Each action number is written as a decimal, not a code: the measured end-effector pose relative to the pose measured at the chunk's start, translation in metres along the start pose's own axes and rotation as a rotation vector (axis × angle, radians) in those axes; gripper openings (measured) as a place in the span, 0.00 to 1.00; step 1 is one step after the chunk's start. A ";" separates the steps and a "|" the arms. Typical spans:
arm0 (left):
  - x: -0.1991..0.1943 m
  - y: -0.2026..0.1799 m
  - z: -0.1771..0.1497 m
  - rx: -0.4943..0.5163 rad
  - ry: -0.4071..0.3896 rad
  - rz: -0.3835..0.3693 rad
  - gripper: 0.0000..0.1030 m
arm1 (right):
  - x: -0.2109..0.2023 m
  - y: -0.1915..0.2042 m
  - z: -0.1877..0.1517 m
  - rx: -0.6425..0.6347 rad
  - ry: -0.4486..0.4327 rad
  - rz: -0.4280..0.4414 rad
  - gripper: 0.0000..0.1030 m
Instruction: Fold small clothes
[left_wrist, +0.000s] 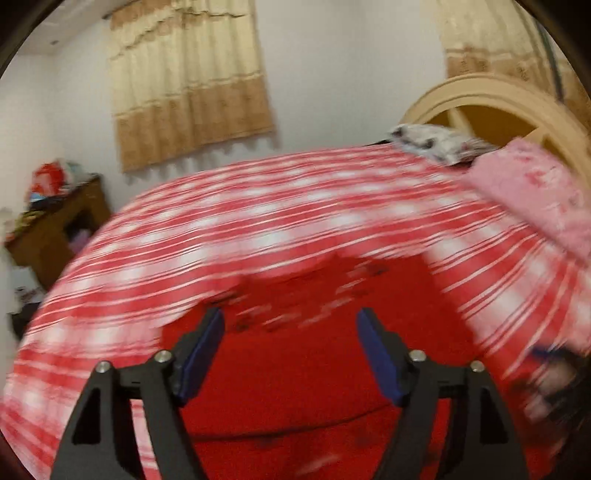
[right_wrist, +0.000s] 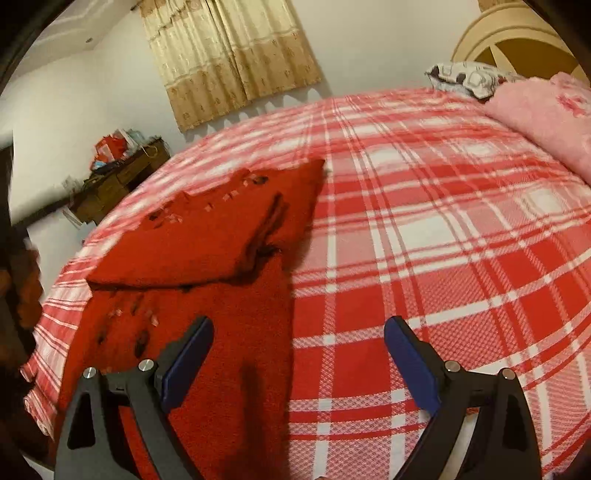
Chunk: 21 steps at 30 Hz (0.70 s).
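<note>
Right wrist view: red garment (right_wrist: 207, 236) lies on the plaid bedspread (right_wrist: 424, 229), toward the near left part of the bed. One portion is already folded over onto itself, with a lower layer running back toward the camera beneath it. Long axis, as far as I can judge, runs from near to far, slightly leftward. Small dark and pale markings dot the cloth; too blurred to identify.

Key relation: the garment's right edge passes just under the left finger of the right gripper (right_wrist: 299, 354), so the cloth lies ahead and left of that tool, with bare bedspread under its right finger. The left gripper (left_wrist: 290, 350) hangs directly over the red garment (left_wrist: 314, 369), red fabric filling the space between and ahead of its fingers. Left hand is therefore the nearer one for the next fold, in my judgement.

Gripper states: both sets of jaws stand wide apart with nothing clamped. Left wrist view is heavily motion-blurred, so contact between pads and fabric cannot be told. Both tools point downward at a moderate slant toward the bed surface.

Surroundings: pink blanket (right_wrist: 546, 114) and a patterned pillow (right_wrist: 469, 79) at the far right near the headboard (right_wrist: 517, 37); curtain (right_wrist: 229, 59) on the back wall; cluttered wooden desk (right_wrist: 118, 177) at left.
</note>
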<state>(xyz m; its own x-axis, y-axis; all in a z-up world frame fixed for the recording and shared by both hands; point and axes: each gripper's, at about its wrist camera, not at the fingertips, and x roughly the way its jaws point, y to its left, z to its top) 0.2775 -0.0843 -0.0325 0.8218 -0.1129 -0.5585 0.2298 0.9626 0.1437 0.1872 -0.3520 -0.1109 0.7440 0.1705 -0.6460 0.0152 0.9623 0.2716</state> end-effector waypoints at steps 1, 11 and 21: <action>0.002 0.013 -0.009 0.000 0.009 0.046 0.76 | -0.004 0.002 0.003 -0.001 -0.011 0.011 0.91; 0.037 0.128 -0.075 -0.246 0.186 0.232 0.76 | 0.019 0.030 0.046 -0.005 0.110 0.136 0.57; 0.050 0.107 -0.084 -0.203 0.185 0.172 0.76 | 0.075 0.046 0.052 -0.005 0.232 0.074 0.12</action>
<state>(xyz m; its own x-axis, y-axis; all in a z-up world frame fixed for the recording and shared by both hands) 0.2996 0.0340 -0.1134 0.7263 0.0846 -0.6822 -0.0278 0.9952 0.0937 0.2781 -0.3060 -0.1096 0.5697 0.2843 -0.7711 -0.0378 0.9463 0.3210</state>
